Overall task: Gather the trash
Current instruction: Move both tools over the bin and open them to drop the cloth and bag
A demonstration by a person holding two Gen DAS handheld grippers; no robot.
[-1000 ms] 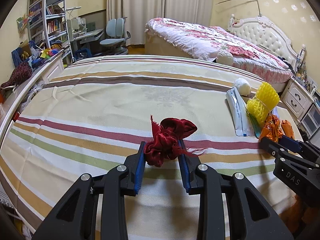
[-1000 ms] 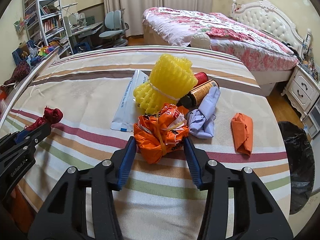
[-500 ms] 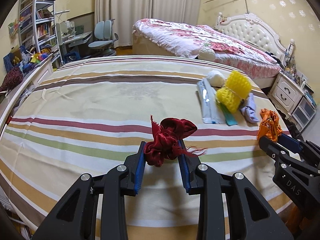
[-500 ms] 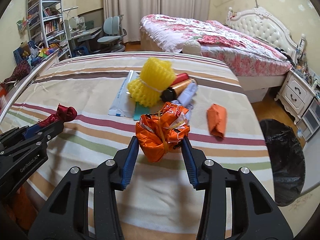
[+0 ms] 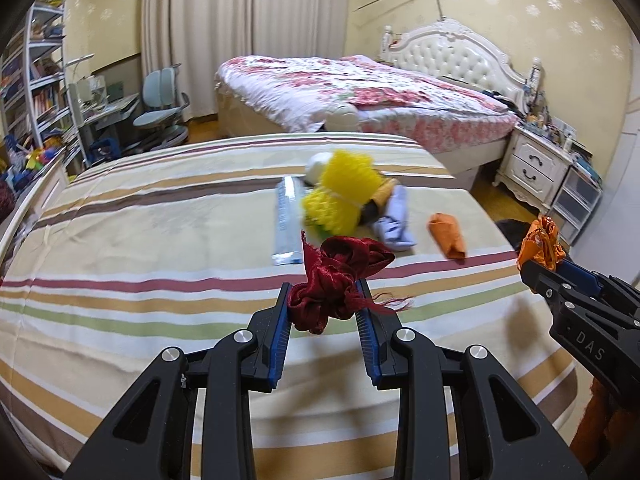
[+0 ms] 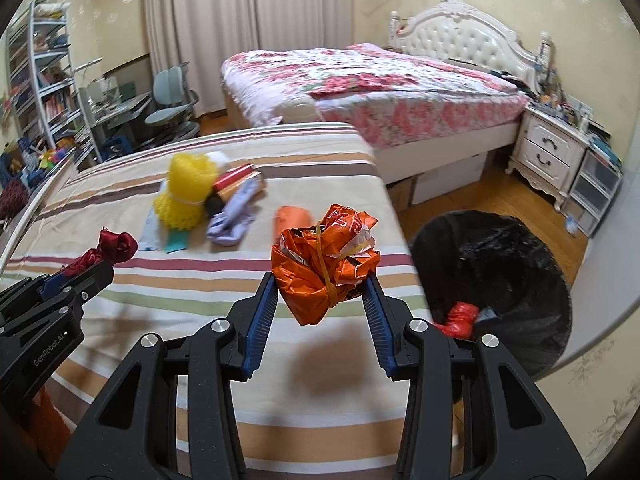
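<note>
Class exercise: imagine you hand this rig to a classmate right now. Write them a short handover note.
Left hand-held gripper: shut on red cloth scrap.
Right hand-held gripper: shut on orange wrapper ball, jaws just closed tighter.
Black bin sits on the floor beside the striped bed, some trash inside.
Left: drop both, then collect the yellow foam net, purple cloth, orange packet.

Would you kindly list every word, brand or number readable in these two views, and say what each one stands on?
"DAS": white letters on the black body of the right gripper, seen from the left wrist view.
"GenRobot.AI": white letters on the black body of the left gripper, seen from the right wrist view.
White print on the orange wrapper: crumpled, unreadable.
Print on the long white packet: blurred, unreadable.
Label on the can: blurred, unreadable.
</note>
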